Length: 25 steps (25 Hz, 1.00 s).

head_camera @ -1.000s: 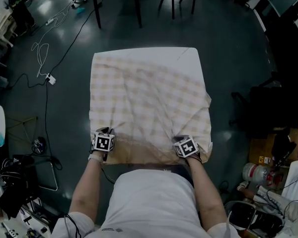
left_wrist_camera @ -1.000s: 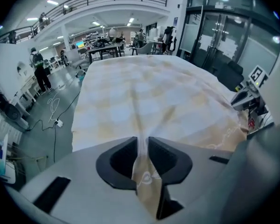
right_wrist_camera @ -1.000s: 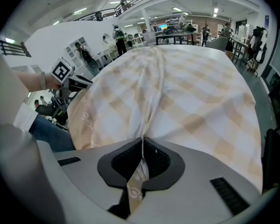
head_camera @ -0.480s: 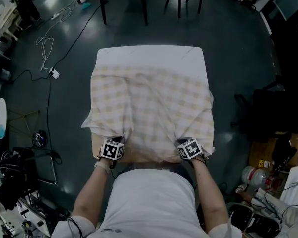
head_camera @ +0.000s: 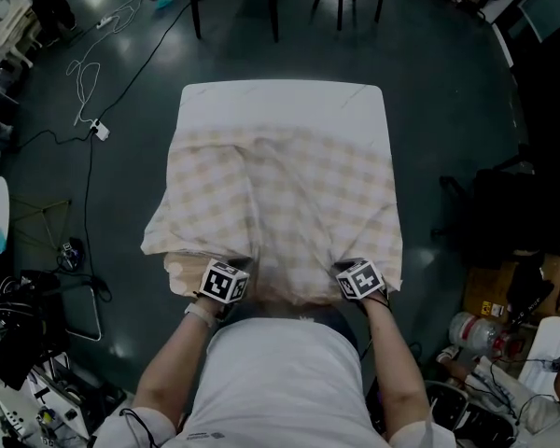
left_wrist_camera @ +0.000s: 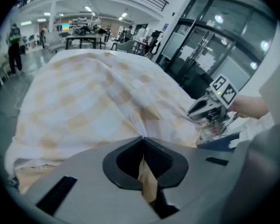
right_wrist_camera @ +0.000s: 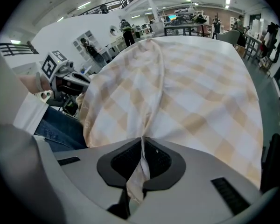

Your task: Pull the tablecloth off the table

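Step in hand: the pull itself, early part. Both grips are made, and the cloth (head_camera: 289,203) is partly gathered toward the near edge.

Left tool (head_camera: 226,271): jaws pressed together on a fold of the cloth. In the left gripper view a tan strip of fabric runs out between them toward the camera. The tool sits at the near left corner of the desk (head_camera: 280,105), pointing steeply down. Beside it, the cloth's left corner flares out past the desk's left edge and hangs free.

Cloth, middle: checked, bunched into ridges that run from each tool toward the far end. It covers most of the top. A pale strip at the far end lies bare (I take this for the desk top itself, not a second layer).

Right tool (head_camera: 359,276): also pinching a fold, with white-and-tan fabric between the pads in the right gripper view. It sits at the near right corner. The cloth's right side drapes over the desk's right edge.

Judgement: a small part done; most of the cloth lies on the desk.

Next move calls for:
- Both tools clamped and drawn back together, evenly, so the cloth does not skew.
- More room behind the tools. The torso (head_camera: 289,381) is close against the near edge, so a step back or a sweep to one side looks needed.

Risk: a thin fold slipping from the jaws under drag.
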Motion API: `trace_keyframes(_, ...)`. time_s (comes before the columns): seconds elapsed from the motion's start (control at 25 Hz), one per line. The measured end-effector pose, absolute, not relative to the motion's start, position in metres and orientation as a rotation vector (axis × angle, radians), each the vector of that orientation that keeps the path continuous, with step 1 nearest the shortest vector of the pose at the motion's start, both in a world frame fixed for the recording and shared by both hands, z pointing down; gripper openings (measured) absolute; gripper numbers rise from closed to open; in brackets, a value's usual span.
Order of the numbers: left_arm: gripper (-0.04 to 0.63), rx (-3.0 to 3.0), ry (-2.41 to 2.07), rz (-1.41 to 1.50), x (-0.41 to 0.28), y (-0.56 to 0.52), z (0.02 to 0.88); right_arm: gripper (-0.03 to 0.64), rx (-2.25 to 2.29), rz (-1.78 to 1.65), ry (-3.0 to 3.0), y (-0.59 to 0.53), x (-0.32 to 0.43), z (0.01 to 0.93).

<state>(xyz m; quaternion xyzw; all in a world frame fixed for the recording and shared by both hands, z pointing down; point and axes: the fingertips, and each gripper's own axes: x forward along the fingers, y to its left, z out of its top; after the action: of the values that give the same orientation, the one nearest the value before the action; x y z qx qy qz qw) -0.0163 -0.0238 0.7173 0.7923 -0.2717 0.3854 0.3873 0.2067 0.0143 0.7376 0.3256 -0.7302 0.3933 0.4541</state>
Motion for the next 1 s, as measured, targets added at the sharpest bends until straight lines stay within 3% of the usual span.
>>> trace_keyframes(0.36,0.014,2.181,-0.185,0.899,0.114,0.033,0.688,0.034,0.817,0.998,-1.717,0.036,0.242,0.737)
trace_keyframes(0.76,0.017,2.145,-0.109,0.916,0.126,0.032,0.700,0.035,0.948,1.095,-1.731,0.043,0.262,0.722)
trace_keyframes(0.84,0.052,2.138,-0.112,0.872,0.115,0.022,0.684,0.035,0.960,1.092,-1.751,0.034,0.266,0.711)
trace_keyframes(0.88,0.114,2.132,-0.132,0.845,0.106,0.012,0.676,0.037,0.971,1.089,-1.763,0.026,0.268,0.704)
trace_keyframes(1.0,0.164,2.116,-0.296,0.792,0.072,-0.025,0.663,0.051,1.028,1.058,-1.791,-0.003,0.287,0.689)
